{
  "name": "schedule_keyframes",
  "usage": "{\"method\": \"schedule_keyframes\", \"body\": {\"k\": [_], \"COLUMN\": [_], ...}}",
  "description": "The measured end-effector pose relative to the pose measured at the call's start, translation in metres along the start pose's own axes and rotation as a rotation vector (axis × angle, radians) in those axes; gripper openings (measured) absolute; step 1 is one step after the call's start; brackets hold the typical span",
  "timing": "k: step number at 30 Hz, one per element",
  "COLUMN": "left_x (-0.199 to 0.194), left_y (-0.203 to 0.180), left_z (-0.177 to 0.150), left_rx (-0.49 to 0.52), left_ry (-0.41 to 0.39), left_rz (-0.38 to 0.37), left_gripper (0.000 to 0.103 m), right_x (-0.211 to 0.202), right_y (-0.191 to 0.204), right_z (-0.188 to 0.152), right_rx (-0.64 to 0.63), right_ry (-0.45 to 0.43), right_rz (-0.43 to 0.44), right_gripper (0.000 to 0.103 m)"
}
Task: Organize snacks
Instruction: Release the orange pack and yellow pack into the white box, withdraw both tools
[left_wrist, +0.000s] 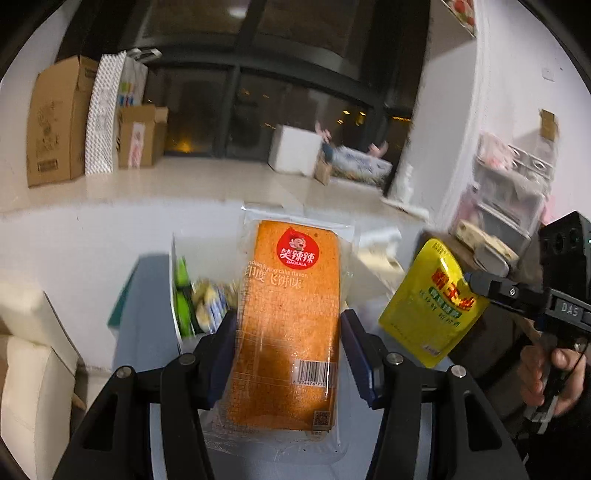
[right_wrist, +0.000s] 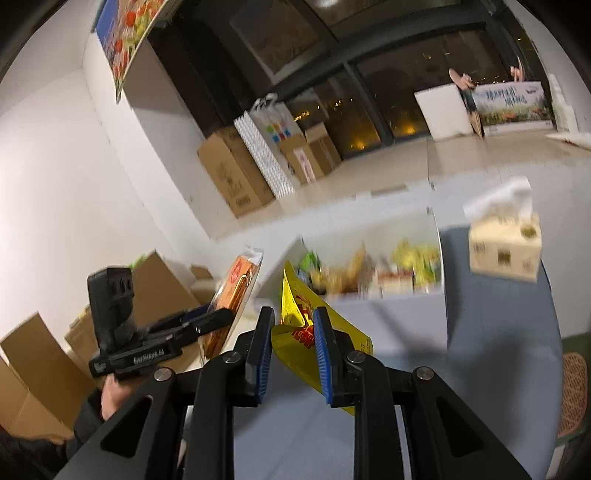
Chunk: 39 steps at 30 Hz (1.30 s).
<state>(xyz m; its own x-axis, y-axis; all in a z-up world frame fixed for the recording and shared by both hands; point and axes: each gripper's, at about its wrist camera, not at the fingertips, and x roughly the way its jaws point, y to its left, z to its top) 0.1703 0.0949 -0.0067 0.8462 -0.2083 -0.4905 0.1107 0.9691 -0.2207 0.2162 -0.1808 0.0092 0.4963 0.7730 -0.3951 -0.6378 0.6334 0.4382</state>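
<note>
A long orange snack pack in clear wrap, with a red round label, hangs in the air. My left gripper is shut on it, its blue pads pressing the wrapper's two sides. In the right wrist view that pack shows edge-on at the left gripper's tips. A yellow pouch with red lettering is lifted at the right, pinched near its top corner by my right gripper. The right wrist view has the right gripper shut on the yellow pouch, which is creased between the pads.
A white bin with several mixed snacks stands ahead on the blue-grey table; its wall shows behind the orange pack. A tissue box is at the right. Cardboard boxes line the far wall, and more boxes stand at the left.
</note>
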Motion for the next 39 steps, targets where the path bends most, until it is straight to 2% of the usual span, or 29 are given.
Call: {"method": "schedule_keyframes", "body": {"k": [2,6,11,14,15,16,17,18,19,20,21,25,29,36,39], "left_x": [0.005,0.049,0.105,0.124,0.134,0.139,0.143,0.144,0.142,0.14,0.138,0.131,0.109,0.063,0.049], "left_y": [0.009,0.024,0.03,0.036,0.039,0.042,0.045,0.049,0.05,0.052,0.053,0.048,0.037,0.01,0.003], "left_z": [0.017,0.046,0.058,0.057,0.056,0.054,0.052,0.049,0.046,0.045,0.044,0.043,0.044,0.038,0.035], "left_rx": [-0.023,-0.05,-0.051,-0.048,-0.056,-0.071,-0.087,-0.101,-0.102,-0.103,-0.103,-0.069,-0.027,0.015,0.013], "left_ry": [-0.007,0.015,0.065,0.097,0.131,0.157,0.175,0.177,0.167,0.156,0.153,0.148,0.058,-0.085,-0.092], "left_rz": [0.009,0.051,0.091,0.111,0.104,0.109,0.127,0.146,0.156,0.16,0.154,0.184,0.222,0.312,0.343], "left_gripper": [0.06,0.06,0.06,0.062,0.074,0.091,0.099,0.103,0.103,0.103,0.103,0.103,0.103,0.103,0.103], "right_x": [0.012,0.049,0.093,0.115,0.121,0.126,0.129,0.131,0.131,0.13,0.128,0.121,0.113,0.093,0.078], "right_y": [0.0,-0.011,-0.027,-0.041,-0.045,-0.046,-0.048,-0.052,-0.055,-0.057,-0.06,-0.066,-0.063,-0.022,-0.003], "right_z": [0.022,0.061,0.086,0.093,0.095,0.095,0.096,0.095,0.095,0.094,0.093,0.088,0.08,0.056,0.048], "right_rx": [-0.015,-0.023,-0.015,0.02,0.021,0.019,0.02,0.033,0.048,0.065,0.082,0.091,0.075,-0.127,-0.193], "right_ry": [-0.007,0.005,0.043,0.067,0.078,0.086,0.087,0.087,0.087,0.078,0.061,0.052,0.057,0.02,-0.019], "right_rz": [-0.033,-0.074,-0.119,-0.129,-0.135,-0.145,-0.156,-0.16,-0.161,-0.153,-0.135,-0.183,-0.229,-0.332,-0.371], "right_gripper": [0.023,0.023,0.023,0.023,0.023,0.024,0.025,0.037,0.077,0.095,0.103,0.103,0.103,0.103,0.103]}}
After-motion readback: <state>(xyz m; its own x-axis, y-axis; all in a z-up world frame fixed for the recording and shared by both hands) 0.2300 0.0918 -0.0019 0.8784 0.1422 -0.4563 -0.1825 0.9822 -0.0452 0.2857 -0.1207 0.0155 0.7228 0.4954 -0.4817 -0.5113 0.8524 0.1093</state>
